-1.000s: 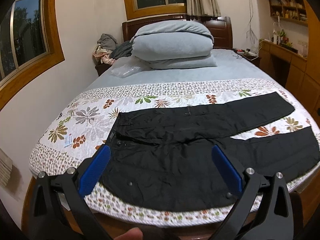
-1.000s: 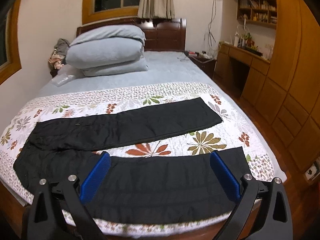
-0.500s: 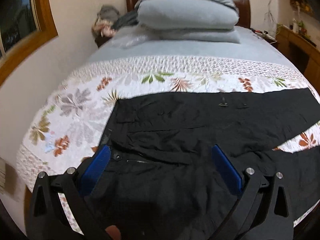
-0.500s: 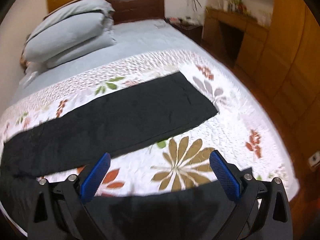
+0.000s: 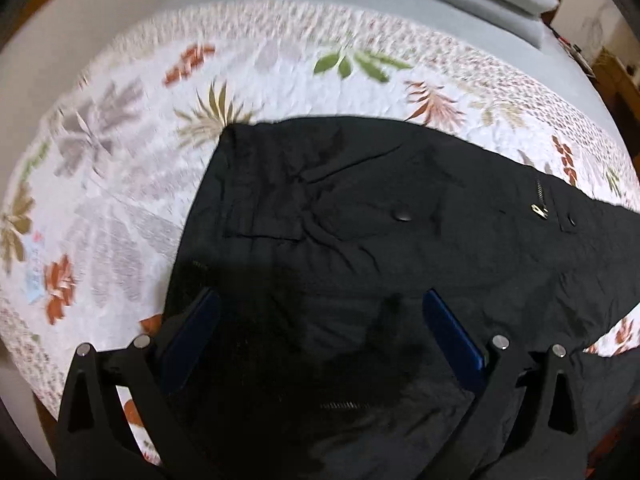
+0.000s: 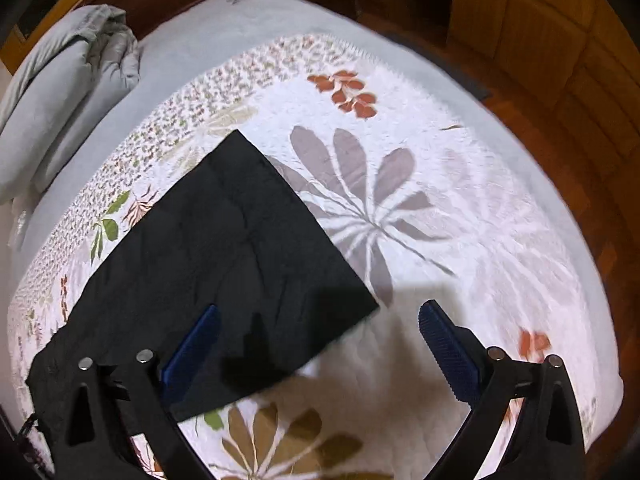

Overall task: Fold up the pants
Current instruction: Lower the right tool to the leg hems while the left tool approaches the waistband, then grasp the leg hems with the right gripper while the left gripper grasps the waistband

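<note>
Black pants (image 5: 360, 220) lie spread flat on a floral quilt (image 5: 120, 208). In the left wrist view I see the waist end, with a zipper and snap buttons. My left gripper (image 5: 320, 336) is open and hovers just above the waist area, holding nothing. In the right wrist view the far leg of the pants (image 6: 224, 248) ends in a hem corner near the middle. My right gripper (image 6: 320, 344) is open and empty, just above that hem corner; its left finger is over the cloth, its right finger over the quilt (image 6: 460, 220).
Grey folded bedding (image 6: 52, 92) is stacked at the head of the bed. A wooden floor and wooden cabinets (image 6: 560, 60) lie past the bed's right edge. A pale wall (image 5: 80, 12) runs along the bed's left side.
Both grippers have moved forward and down, close over the pants. The left now looks at the waist, the right at the far leg's hem. Both stay open.
</note>
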The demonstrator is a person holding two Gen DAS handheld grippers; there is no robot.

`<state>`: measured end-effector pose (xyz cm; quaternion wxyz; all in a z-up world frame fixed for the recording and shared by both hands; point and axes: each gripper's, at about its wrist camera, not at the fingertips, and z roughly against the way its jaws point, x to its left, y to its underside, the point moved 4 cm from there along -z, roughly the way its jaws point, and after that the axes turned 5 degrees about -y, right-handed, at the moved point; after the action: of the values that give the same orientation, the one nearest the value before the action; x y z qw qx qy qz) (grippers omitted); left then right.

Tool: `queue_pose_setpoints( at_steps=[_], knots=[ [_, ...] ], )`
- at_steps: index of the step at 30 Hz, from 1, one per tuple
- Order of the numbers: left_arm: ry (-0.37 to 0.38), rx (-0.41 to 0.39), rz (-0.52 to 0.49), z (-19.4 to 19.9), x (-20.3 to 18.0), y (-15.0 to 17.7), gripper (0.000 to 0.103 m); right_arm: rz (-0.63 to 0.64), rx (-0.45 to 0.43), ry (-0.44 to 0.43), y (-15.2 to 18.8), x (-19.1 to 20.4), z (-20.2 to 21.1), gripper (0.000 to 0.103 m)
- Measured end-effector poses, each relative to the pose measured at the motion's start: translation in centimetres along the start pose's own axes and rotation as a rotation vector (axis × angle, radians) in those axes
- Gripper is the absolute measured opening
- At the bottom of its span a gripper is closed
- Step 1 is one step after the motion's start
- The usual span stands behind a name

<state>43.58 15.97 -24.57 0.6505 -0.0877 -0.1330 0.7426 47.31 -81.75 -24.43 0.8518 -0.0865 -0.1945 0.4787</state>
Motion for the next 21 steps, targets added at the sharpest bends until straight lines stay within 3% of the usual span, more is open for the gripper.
queue_pose_setpoints(
  at_steps=[7, 16, 21],
  knots=[
    [0.088, 0.110, 0.076, -3.4, 2.5, -1.1, 0.101, 0.043, 0.124, -0.054, -1.1, 0.4, -3.4, 0.100],
    [0.157, 0.140, 0.040, -3.5, 2.6, -1.3, 0.101, 0.259, 0.170, 0.071, -0.2, 2.9, -4.9, 0.099],
    [0.246, 0.154, 0.072, -3.1, 3.5, -1.4, 0.101, 0.331, 0.142, 0.105, -0.1, 3.8, -4.5, 0.072]
  ],
)
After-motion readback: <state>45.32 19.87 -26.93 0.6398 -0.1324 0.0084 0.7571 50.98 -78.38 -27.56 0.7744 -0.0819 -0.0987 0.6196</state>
